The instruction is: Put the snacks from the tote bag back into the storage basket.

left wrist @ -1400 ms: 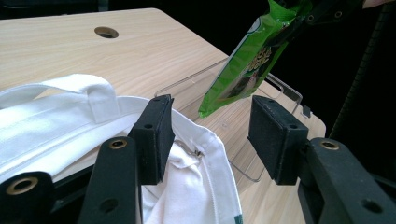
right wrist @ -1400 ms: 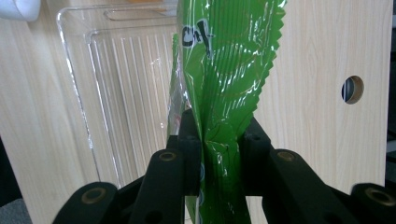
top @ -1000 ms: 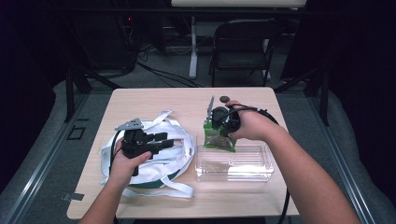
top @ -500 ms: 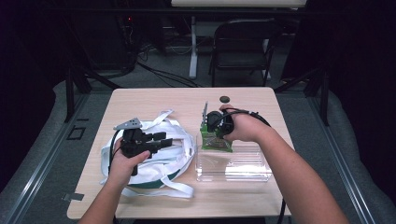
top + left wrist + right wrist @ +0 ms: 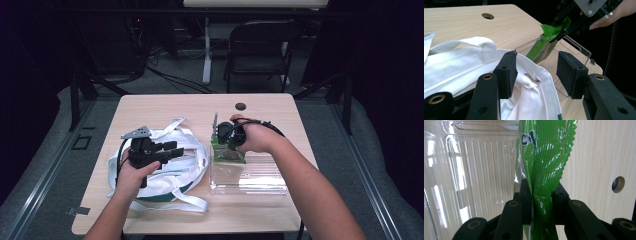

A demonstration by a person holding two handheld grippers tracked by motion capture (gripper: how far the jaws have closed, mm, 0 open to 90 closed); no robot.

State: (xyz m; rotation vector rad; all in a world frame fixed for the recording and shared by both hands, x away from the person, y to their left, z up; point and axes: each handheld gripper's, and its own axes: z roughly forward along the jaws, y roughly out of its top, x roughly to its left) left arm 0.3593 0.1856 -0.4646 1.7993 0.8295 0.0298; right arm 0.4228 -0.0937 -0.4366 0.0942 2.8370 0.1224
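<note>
Two handheld grippers over a light wood table (image 5: 165, 107). Right gripper (image 5: 223, 134) has its jaws closed tight on a green foil packet (image 5: 544, 167), pinching it near its serrated edge; in the right gripper view the packet stands on edge between the pads, with a clear ribbed plastic container (image 5: 474, 172) on one side of it and bare tabletop with a round cable hole (image 5: 618, 184) on the other. From the high view the packet (image 5: 227, 152) sits at the far left end of the clear container (image 5: 255, 175), at or just over its rim; can't tell whether it touches the container floor. Right hand (image 5: 252, 137) wraps the gripper body, cable looping off behind it. Left gripper (image 5: 536, 67) is wide open, nothing between the pads; it hangs just above a white fabric bag (image 5: 456, 65) with white straps, lying bunched on the left half of the table. A small metal zip pull or clip (image 5: 532, 78) shows on the bag's seam right between the open jaws, not gripped. Left hand (image 5: 131, 172) holds that gripper (image 5: 172, 150) over the bag (image 5: 187, 165), grey triangular plate (image 5: 136, 132) on top. Bag shows a green panel at its near edge. A folding chair (image 5: 260, 50) stands beyond the table on grey floor
</note>
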